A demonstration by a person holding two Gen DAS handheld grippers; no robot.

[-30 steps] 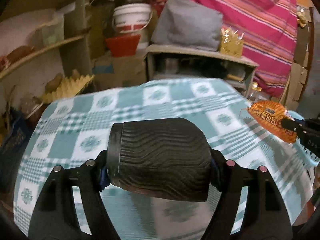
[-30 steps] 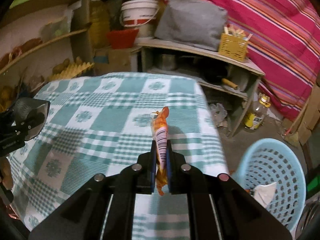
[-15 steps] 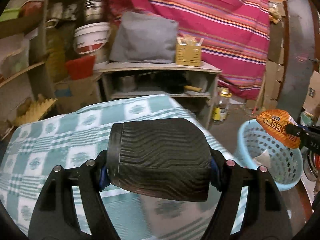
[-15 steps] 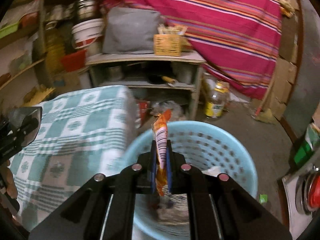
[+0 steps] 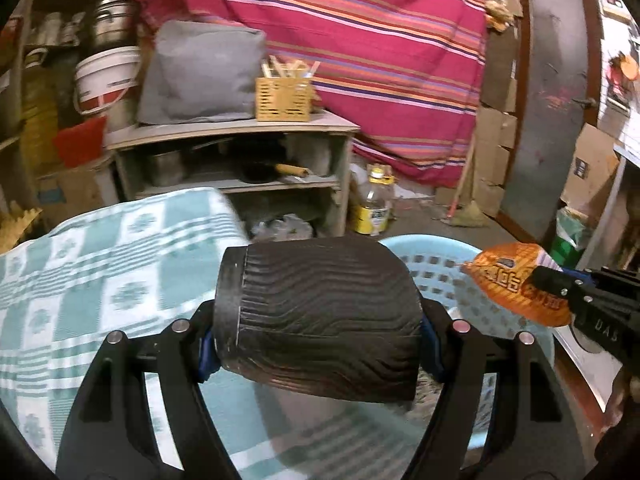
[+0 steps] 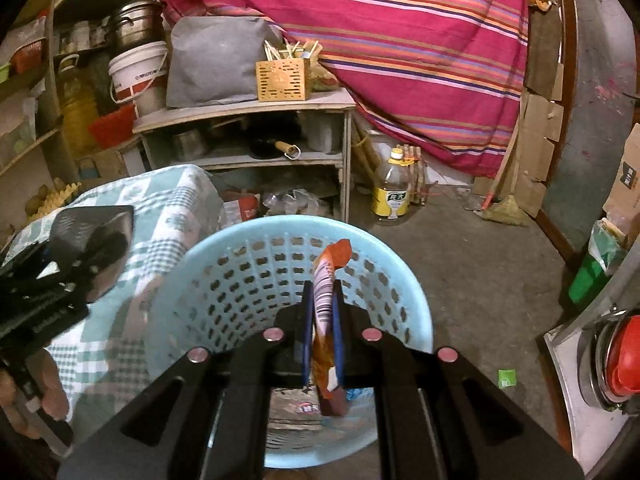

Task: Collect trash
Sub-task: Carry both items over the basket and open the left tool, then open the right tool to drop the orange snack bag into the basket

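Striped red cloth [image 6: 420, 40] hung behind wooden shelf unit [image 6: 256, 108], grey concrete floor [image 6: 472, 264], cardboard-lined wall [image 6: 540, 120]

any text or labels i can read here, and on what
"DAS": white letters on the right gripper body, left wrist view.
Orange snack wrapper: printed characters, unreadable.
White bucket: line of print, too blurred.
Oil bottle label: too small.
Cardboard box: dark logo, unreadable.

Oil bottle [image 6: 391, 195] on the floor beside wooden shelf [image 6: 248, 109].
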